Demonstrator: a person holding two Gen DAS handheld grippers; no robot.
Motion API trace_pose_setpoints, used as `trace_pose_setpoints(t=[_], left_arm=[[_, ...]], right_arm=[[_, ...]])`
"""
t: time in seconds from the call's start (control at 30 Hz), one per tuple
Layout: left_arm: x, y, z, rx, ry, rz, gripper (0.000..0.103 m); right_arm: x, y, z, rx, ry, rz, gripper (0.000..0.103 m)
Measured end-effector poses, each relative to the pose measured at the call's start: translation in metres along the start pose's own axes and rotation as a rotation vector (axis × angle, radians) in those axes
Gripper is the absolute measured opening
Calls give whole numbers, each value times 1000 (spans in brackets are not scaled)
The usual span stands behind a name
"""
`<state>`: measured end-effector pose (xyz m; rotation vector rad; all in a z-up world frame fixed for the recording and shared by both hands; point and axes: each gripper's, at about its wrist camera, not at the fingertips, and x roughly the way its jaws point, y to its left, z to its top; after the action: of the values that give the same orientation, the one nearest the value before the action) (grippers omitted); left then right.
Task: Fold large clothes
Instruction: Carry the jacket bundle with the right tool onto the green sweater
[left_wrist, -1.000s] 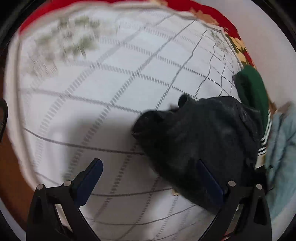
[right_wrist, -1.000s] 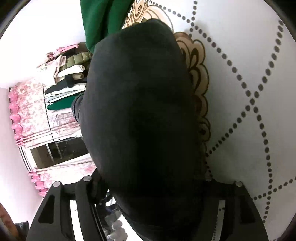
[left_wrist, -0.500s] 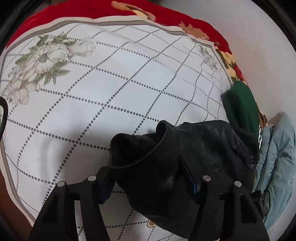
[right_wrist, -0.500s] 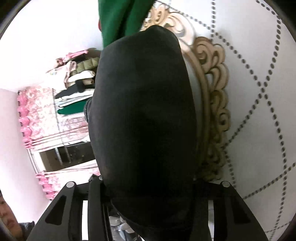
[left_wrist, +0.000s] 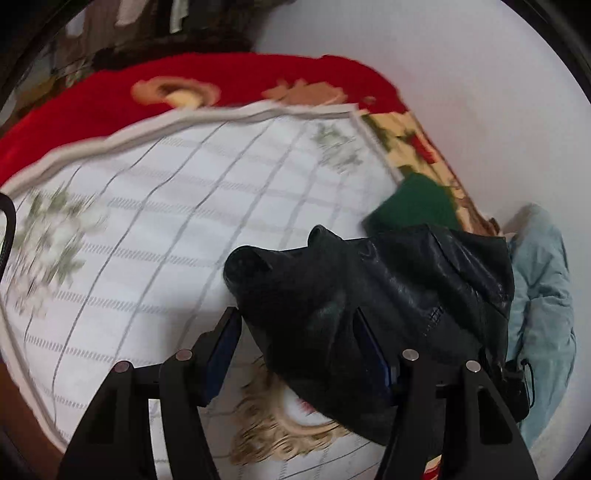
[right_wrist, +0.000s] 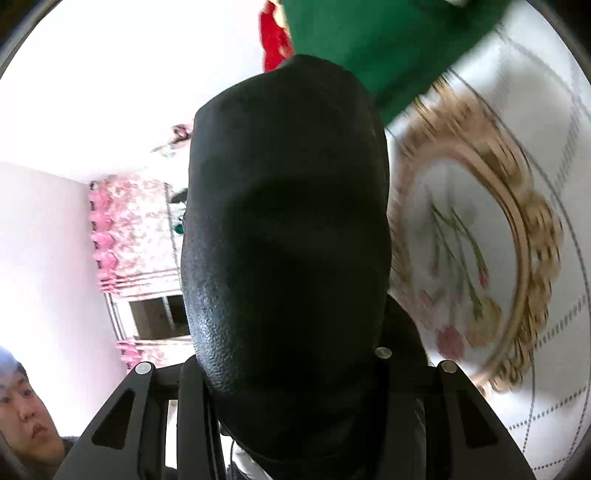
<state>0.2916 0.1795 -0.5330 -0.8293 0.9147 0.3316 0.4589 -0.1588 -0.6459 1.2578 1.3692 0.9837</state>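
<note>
A black leather jacket (left_wrist: 388, 295) hangs bunched above the white checked bedspread (left_wrist: 166, 229). My left gripper (left_wrist: 299, 343) is shut on a fold of it, the blue pads pressing the leather from both sides. In the right wrist view the same black jacket (right_wrist: 288, 229) fills the middle and drapes over my right gripper (right_wrist: 291, 373), which is shut on it; the fingertips are hidden by the leather.
A green garment (left_wrist: 410, 203) lies at the bed's right edge, also in the right wrist view (right_wrist: 373, 40). A pale blue garment (left_wrist: 543, 295) lies far right. A red blanket (left_wrist: 110, 107) borders the far side. A person's face (right_wrist: 22, 406) and pink curtains (right_wrist: 125, 229) show left.
My left gripper closed on the jacket fold and lifted it up off the bedspread. The right gripper, holding the jacket throughout, raised and swung over the bed's gold medallion.
</note>
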Motion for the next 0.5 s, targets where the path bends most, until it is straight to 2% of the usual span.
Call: trace_pose_setpoints(t=[0.27, 0.33, 0.5], left_arm=[[32, -109, 70, 95, -65, -111, 59], [47, -136, 87, 130, -86, -133, 59], [117, -198, 120, 236, -78, -138, 59]], right_arm=[[-19, 75, 93, -67, -51, 38, 45], [-21, 92, 127, -83, -59, 46, 45], [-29, 89, 207, -58, -79, 17, 45]])
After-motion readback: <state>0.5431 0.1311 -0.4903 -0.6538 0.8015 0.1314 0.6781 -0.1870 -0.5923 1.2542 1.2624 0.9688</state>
